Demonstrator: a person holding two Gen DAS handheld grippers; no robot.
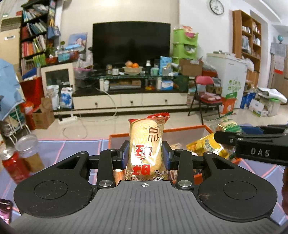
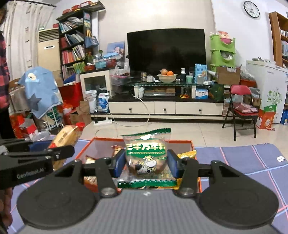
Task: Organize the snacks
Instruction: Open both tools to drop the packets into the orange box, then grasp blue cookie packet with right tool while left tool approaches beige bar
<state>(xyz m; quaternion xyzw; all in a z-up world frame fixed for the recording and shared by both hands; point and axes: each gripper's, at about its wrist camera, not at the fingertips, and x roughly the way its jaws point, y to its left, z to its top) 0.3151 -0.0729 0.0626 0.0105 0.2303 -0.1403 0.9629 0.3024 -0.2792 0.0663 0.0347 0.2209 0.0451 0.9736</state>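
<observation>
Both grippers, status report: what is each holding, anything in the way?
Left gripper shut on red-sealed rice cracker packet. Right gripper shut on green-sealed cow-print packet. Both over orange box. Nothing blocking.

Pretty clearly somebody's living room, and a lived-in one. Big TV (image 2: 166, 48) on a long low cabinet (image 2: 164, 107) with drawers, fruit bowl (image 2: 166, 77) on the glass shelf, wall clock (image 2: 251, 9) up top. Crammed bookshelf (image 2: 73, 43) on the left, folding chair (image 2: 241, 109), green bins (image 2: 222, 52) stacked up, a chest freezer (image 2: 270, 86), cardboard boxes everywhere, tiled floor.
</observation>
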